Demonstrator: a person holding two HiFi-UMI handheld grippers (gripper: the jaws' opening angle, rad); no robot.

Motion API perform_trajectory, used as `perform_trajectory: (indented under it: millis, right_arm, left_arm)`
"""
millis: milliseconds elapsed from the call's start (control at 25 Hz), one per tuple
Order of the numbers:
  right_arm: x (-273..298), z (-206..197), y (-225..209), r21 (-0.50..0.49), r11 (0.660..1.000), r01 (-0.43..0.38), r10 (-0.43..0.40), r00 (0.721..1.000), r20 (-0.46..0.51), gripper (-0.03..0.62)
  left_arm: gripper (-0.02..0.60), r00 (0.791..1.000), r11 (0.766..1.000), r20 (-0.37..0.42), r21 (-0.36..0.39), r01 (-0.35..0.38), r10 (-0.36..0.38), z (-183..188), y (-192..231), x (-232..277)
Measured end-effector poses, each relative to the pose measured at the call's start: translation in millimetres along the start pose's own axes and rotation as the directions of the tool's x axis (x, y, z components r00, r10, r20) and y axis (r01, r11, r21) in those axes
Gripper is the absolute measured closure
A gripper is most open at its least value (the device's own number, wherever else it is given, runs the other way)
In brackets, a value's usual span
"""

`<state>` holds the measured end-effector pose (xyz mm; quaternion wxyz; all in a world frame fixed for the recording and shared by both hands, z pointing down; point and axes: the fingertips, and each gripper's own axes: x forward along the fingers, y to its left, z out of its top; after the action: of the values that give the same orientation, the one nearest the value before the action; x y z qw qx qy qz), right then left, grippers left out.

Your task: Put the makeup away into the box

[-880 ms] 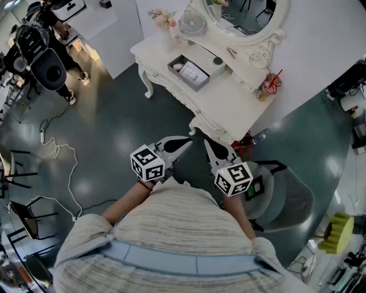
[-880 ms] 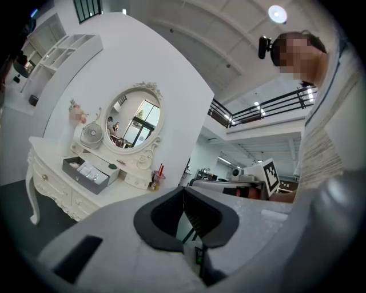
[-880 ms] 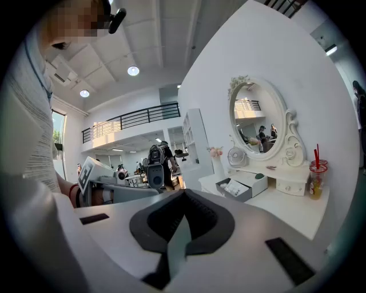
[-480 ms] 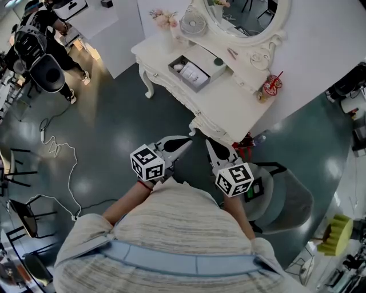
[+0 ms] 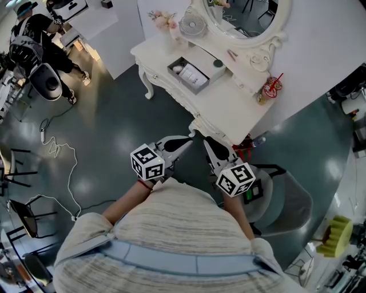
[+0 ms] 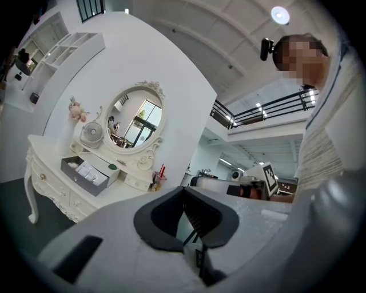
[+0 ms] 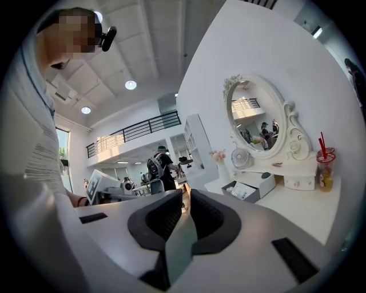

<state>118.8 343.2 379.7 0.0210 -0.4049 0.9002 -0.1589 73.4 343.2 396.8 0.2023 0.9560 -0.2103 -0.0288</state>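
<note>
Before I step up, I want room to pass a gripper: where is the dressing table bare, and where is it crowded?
Free: the broad stretch of the dressing table between the grey box and the red cup; also the corner between the box and the flowers. Crowded: the back, by the fan and mirror.

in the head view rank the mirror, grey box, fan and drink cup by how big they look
1. mirror, even though the top edge cuts it off
2. grey box
3. fan
4. drink cup, close to the fan, so this order is unsure
</note>
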Motion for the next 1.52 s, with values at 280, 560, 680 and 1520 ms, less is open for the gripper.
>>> perform_trajectory:
  millis: [280,560,680,1520]
  right_arm:
    - [12,1,-18,-0.002,1.000,0.021,-0.021,1.000,-0.012,0.583]
    - [47,10,-42,-0.021,0.999,0.032,-0.032,0.999,-0.012,0.583]
    - [68,14,-60,-0.019,0.999,0.049,-0.049,0.999,-0.009,0.583]
    - [251,68,-169,-0.007,0.983,0.184,-0.184,0.982,-0.043,0.582]
  left_arm:
    - [0.568,1.000,1.000,-0.002,-0.006,-0.011,0.011,6,19,5]
    - [0.569,1.000,1.000,0.015,-0.009,-0.009,0.009,20,59,18]
    - [0.568,1.000,1.000,0.024,-0.010,0.009,-0.009,31,85,30]
    - [0.569,0.991,0.991,-0.012,-0.006,0.131,-0.131,135,282,93]
